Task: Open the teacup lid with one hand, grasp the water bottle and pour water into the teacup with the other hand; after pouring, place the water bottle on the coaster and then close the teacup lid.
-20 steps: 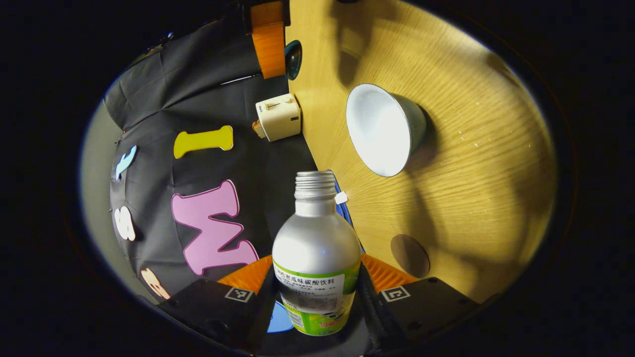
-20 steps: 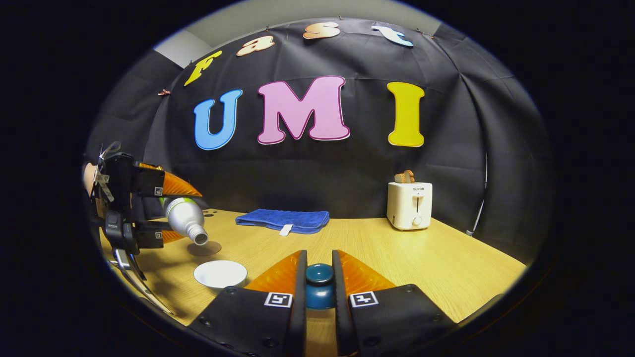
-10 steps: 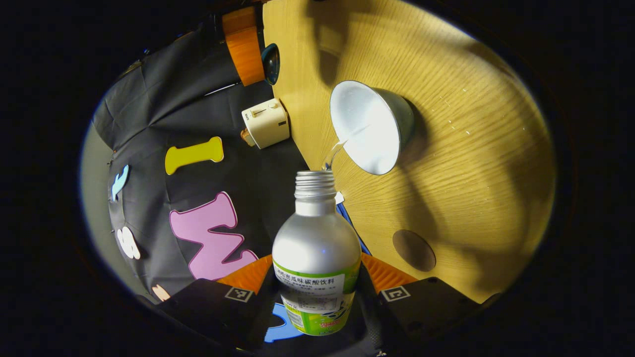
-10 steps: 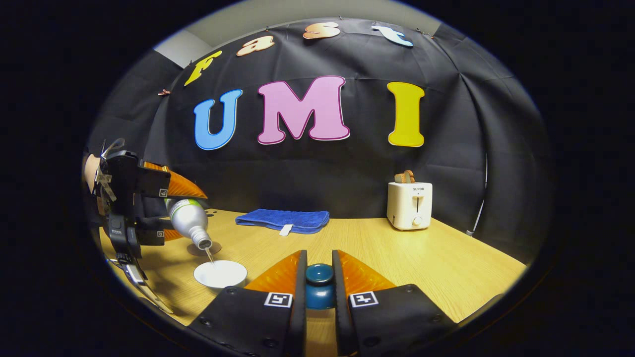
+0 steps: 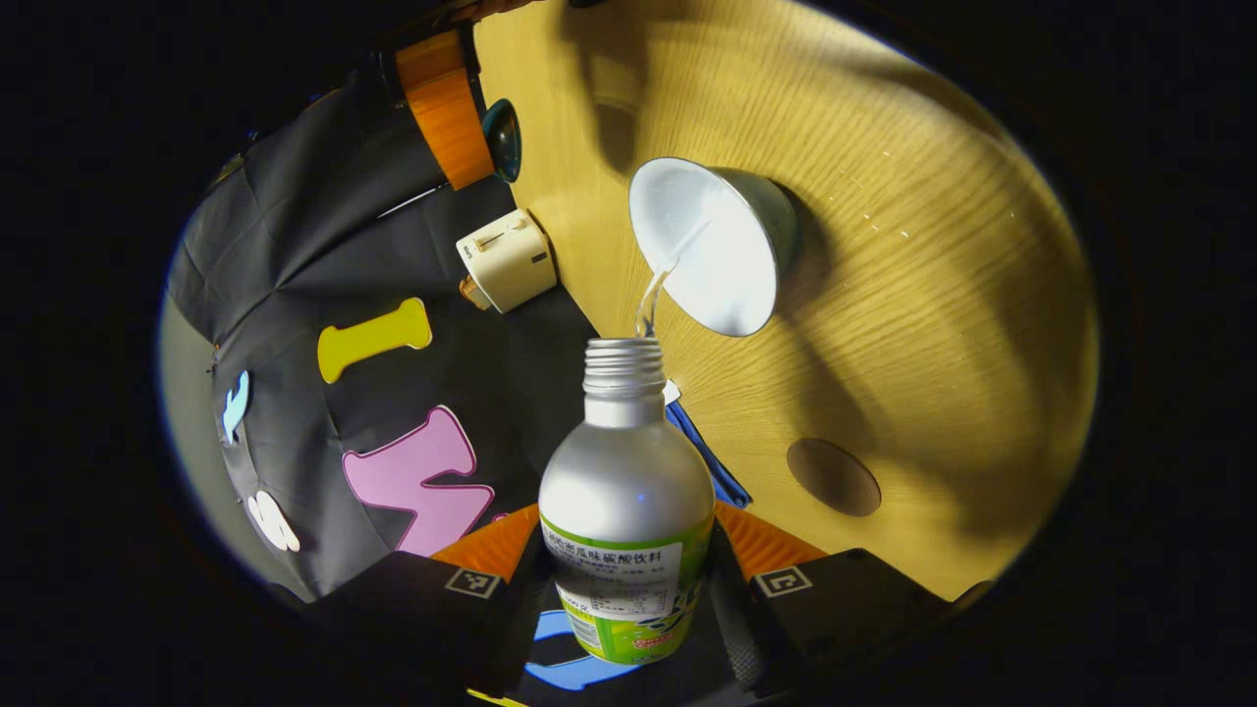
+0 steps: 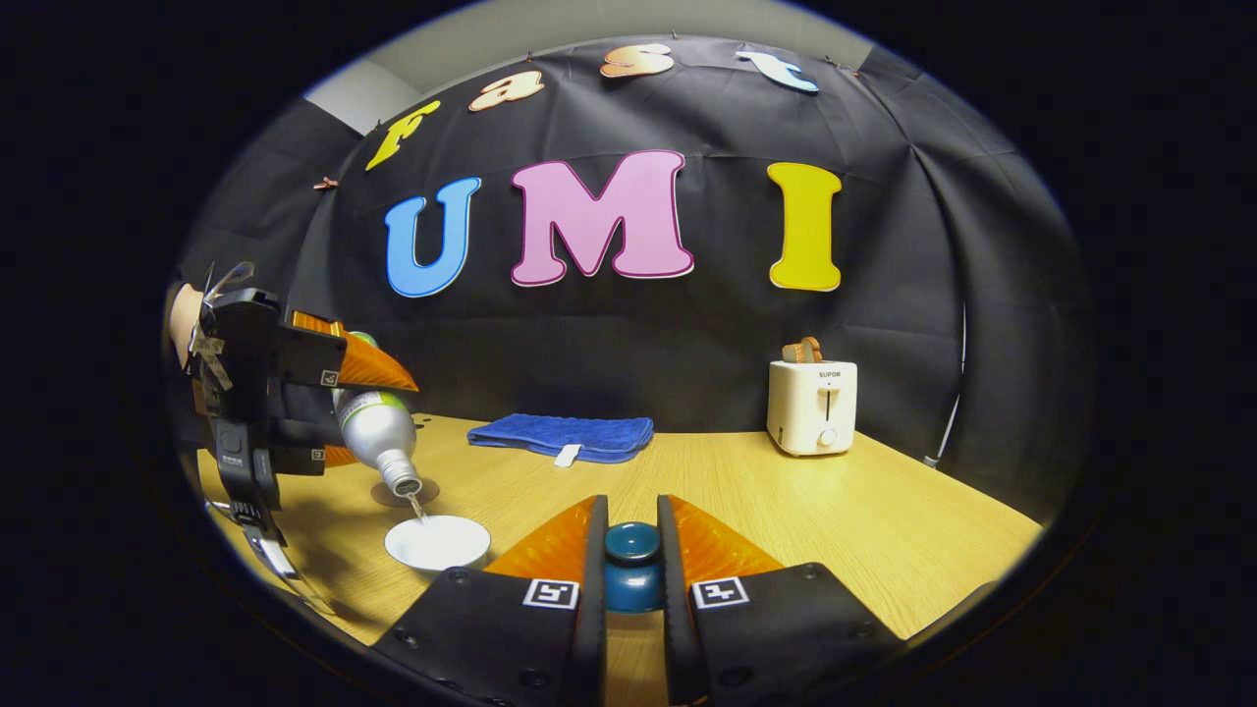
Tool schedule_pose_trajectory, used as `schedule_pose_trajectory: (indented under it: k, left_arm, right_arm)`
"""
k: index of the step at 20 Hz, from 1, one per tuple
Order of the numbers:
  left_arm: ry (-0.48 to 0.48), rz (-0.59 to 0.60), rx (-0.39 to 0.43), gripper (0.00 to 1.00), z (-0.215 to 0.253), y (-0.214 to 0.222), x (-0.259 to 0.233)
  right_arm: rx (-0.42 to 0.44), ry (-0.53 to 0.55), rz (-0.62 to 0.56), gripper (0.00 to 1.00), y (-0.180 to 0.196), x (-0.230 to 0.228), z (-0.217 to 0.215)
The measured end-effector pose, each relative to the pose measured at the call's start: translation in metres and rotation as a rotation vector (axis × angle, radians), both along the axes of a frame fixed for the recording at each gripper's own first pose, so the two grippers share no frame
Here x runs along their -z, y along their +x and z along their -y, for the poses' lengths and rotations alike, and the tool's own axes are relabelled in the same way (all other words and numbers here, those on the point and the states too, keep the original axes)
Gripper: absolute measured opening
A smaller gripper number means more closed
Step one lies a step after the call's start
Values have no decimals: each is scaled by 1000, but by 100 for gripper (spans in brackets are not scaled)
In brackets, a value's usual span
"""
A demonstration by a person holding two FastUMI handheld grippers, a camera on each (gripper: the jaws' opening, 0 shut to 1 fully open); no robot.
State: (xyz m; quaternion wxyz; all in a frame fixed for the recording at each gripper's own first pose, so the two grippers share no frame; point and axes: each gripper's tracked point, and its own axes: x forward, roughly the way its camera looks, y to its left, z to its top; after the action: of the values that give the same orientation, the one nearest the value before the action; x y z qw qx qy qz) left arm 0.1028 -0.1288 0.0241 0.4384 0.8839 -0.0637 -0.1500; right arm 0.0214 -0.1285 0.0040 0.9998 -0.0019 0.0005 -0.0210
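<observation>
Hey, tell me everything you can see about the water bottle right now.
The water bottle looks like matte silver metal with a threaded, uncapped neck and a green and white label around its lower body. The left tongs grip it at the label, one finger on each side. It is tipped mouth-down above the white teacup, and a thin stream of water runs from its mouth into the cup.

the left gripper (image 5: 628,579) is rolled over onto its side, both fingers pressed on what it grips. the right gripper (image 6: 631,565) sits level, fingers clamped tight; the holding hand (image 6: 182,319) is seemingly just visible behind.
</observation>
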Motion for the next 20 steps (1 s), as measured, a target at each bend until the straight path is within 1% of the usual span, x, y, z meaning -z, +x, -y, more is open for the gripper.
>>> schedule_pose_trajectory:
  k: [12,20]
  left_arm:
    - [148,30,14,78,6,1,-22]
    - [181,50,22,78,10,1,-27]
  right_arm:
    - [-1,0,-1,27,0,0,0]
    - [-1,0,-1,27,0,0,0]
